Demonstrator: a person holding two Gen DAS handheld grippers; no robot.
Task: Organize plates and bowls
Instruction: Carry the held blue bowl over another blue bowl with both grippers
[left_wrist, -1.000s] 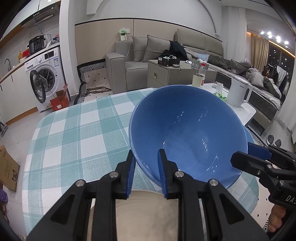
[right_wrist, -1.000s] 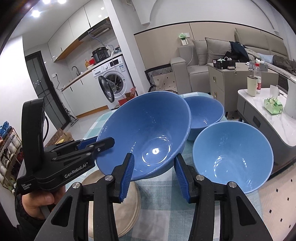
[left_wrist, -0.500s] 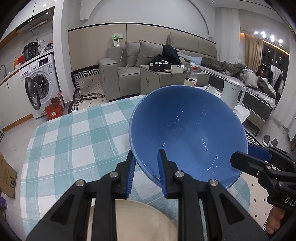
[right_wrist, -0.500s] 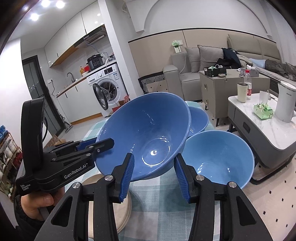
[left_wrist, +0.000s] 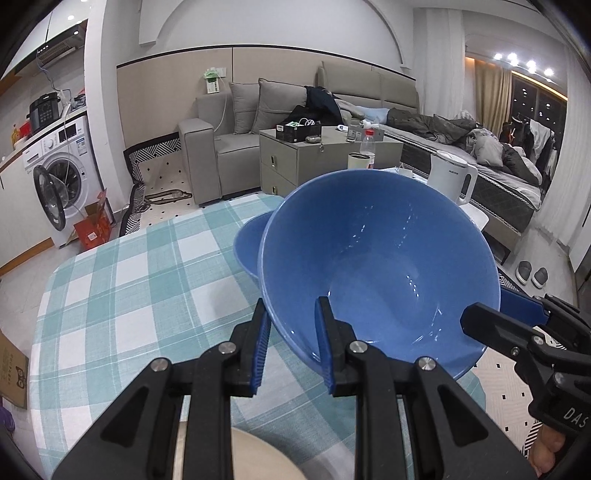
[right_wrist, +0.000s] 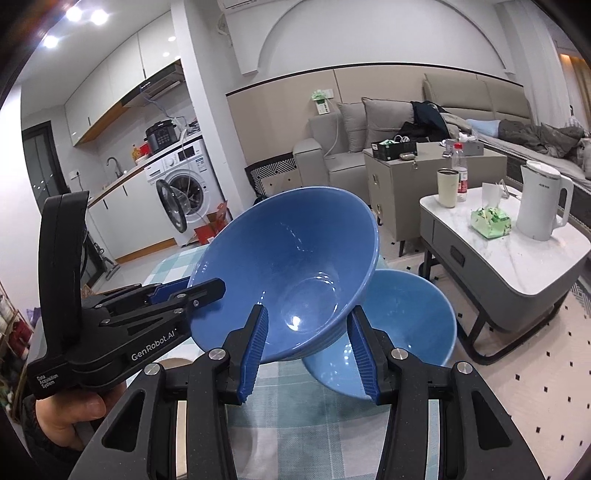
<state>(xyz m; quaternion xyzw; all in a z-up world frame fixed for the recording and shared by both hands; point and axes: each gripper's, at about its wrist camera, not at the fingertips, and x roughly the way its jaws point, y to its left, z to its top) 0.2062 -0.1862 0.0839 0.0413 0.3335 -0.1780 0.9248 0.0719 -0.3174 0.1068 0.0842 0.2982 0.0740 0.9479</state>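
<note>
A large dark blue bowl (left_wrist: 376, 266) (right_wrist: 295, 258) hangs tilted above the checked tablecloth (left_wrist: 129, 295), held from both sides. My left gripper (left_wrist: 291, 314) is shut on its near rim, one finger inside and one outside. My right gripper (right_wrist: 308, 321) is shut on the opposite part of the rim, and it also shows at the right of the left wrist view (left_wrist: 491, 314). Below the held bowl a lighter blue bowl (right_wrist: 406, 325) stands on the table. Another blue bowl (left_wrist: 251, 243) peeks out behind the held one. A beige plate (left_wrist: 258, 458) lies under my left gripper.
A white coffee table (right_wrist: 480, 251) with a kettle (right_wrist: 543, 210), a cup and a tissue pack stands right of the dining table. Beyond are a grey sofa (left_wrist: 236, 140) and a cabinet. A washing machine (left_wrist: 59, 177) with its door open is far left.
Both grippers have carried the dark blue bowl up and to the right, over the lighter bowl. In the right wrist view the third bowl is now hidden; in the left wrist view one emerged behind.
</note>
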